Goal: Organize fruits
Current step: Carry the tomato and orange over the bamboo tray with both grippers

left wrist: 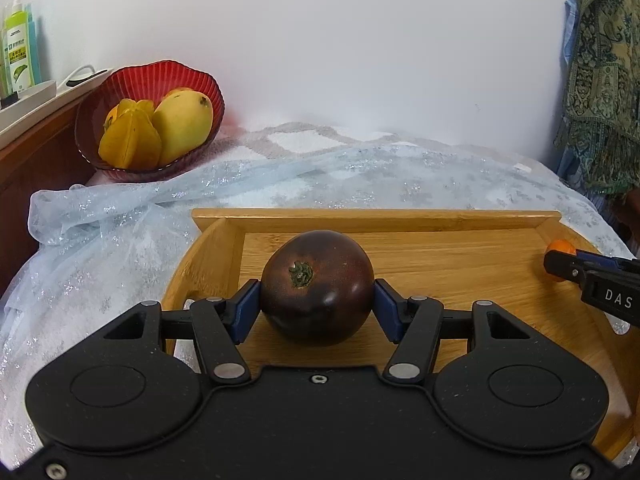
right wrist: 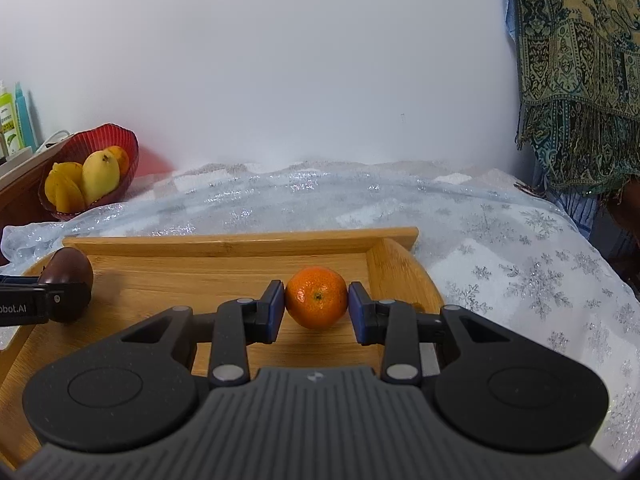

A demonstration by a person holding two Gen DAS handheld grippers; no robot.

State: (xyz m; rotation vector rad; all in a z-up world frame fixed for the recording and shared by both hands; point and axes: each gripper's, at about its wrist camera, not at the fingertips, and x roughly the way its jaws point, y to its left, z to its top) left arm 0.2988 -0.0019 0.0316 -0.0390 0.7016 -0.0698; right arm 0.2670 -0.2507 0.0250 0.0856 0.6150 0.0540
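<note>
My left gripper point(left wrist: 317, 300) is shut on a dark purple tomato point(left wrist: 317, 286) resting on the wooden tray point(left wrist: 440, 256), at its left part. My right gripper point(right wrist: 316, 306) is shut on a small orange mandarin point(right wrist: 317, 297) resting on the same tray point(right wrist: 200, 276), near its right rim. The tomato point(right wrist: 68, 276) and left gripper show at the left of the right wrist view; the mandarin point(left wrist: 560, 246) and right gripper show at the right edge of the left wrist view. A red bowl point(left wrist: 180, 76) at the far left holds a mango point(left wrist: 182, 124) and a starfruit point(left wrist: 130, 140).
The tray lies on a glittery pale blue cloth point(right wrist: 500, 240) over a soft surface against a white wall. A wooden shelf point(left wrist: 36, 152) with bottles point(left wrist: 18, 48) stands at the left by the bowl. A patterned fringed scarf point(right wrist: 580, 72) hangs at the right.
</note>
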